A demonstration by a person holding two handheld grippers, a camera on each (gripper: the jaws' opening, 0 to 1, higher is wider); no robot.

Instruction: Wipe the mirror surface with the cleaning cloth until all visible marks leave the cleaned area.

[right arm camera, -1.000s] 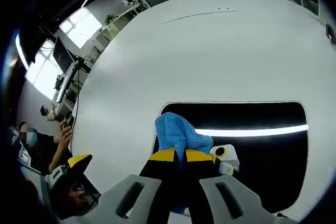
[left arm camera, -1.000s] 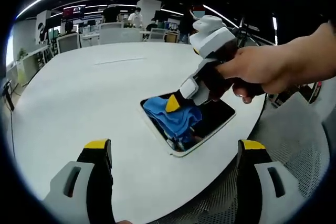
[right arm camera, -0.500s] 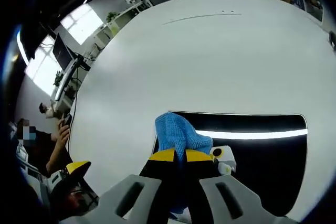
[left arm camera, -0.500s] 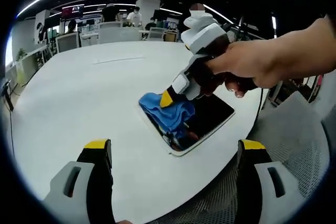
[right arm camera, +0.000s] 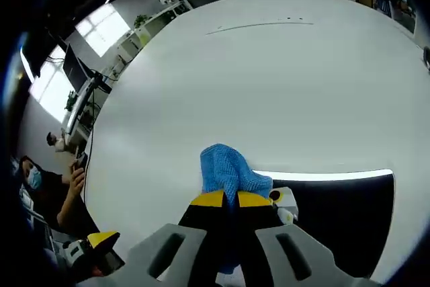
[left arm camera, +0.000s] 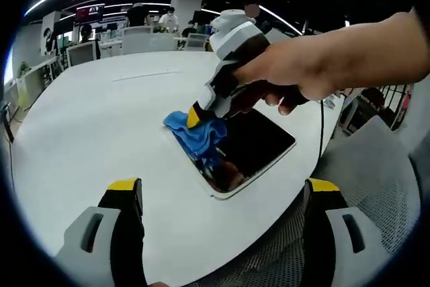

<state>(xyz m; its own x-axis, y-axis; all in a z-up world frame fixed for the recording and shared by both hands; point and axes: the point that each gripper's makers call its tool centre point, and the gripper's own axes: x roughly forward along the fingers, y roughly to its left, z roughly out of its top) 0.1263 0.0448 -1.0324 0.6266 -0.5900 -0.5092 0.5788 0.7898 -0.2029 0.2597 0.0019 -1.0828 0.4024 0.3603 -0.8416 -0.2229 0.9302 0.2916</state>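
on the white round table [left arm camera: 80, 119] the mirror [left arm camera: 259, 146] lies flat, and the right gripper [right arm camera: 224, 199], jaws pinched on the blue cleaning cloth [right arm camera: 227, 169], has swept to its far edge, so wiping continues, while the left gripper [left arm camera: 222, 196] hangs wide open and empty.

A large white round table [left arm camera: 87, 126] carries a flat, dark mirror [left arm camera: 259, 146] with a white rim, lying near the table's edge (its glass reflects a ceiling light strip). A blue cloth [right arm camera: 225, 169] rests on the mirror's end, overlapping onto the tabletop.
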